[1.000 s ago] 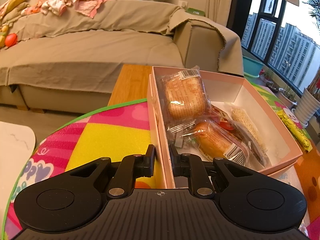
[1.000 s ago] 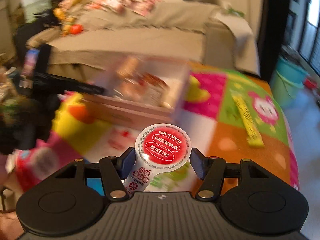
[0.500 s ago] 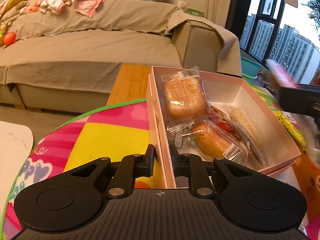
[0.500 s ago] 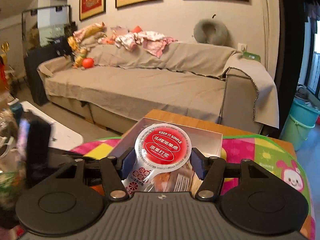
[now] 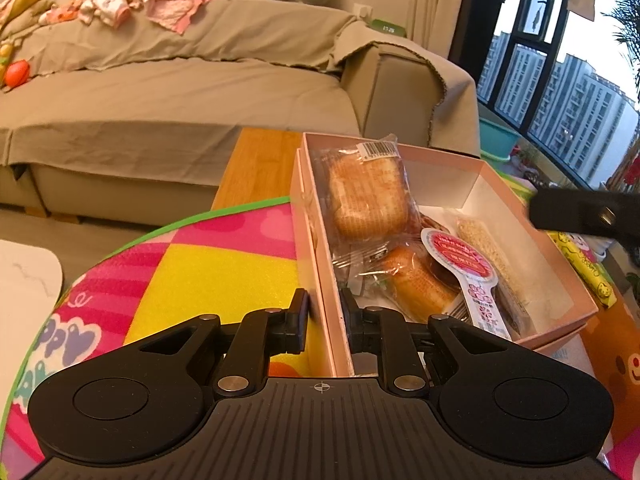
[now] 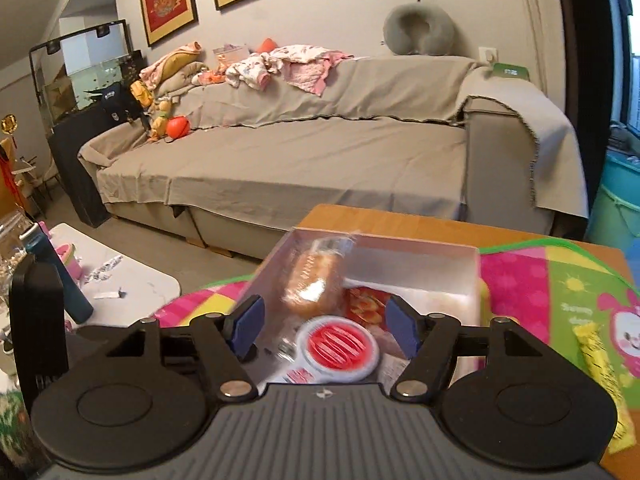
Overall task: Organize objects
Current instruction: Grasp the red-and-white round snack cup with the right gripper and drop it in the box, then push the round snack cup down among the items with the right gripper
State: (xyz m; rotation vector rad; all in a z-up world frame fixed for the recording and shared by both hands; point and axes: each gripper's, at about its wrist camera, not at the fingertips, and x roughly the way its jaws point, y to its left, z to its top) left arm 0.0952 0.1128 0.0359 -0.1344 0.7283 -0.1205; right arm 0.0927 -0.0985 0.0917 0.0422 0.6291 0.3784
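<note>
Cup (image 6: 338,350) lies in box (image 5: 558,264) on buns | light, foil lid slick and dentable; take its rim | right gripper (image 6: 324,330) jaws opening, clear of it | left gripper (image 5: 324,312) jaws pinch box wall.

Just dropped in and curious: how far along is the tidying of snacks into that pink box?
Done: two bread packs and a red-lidded packet lie in the pink box. In hand: the left gripper clamps the box wall; the right gripper is opening above the packet. Left: the yellow packet on the mat.
</note>
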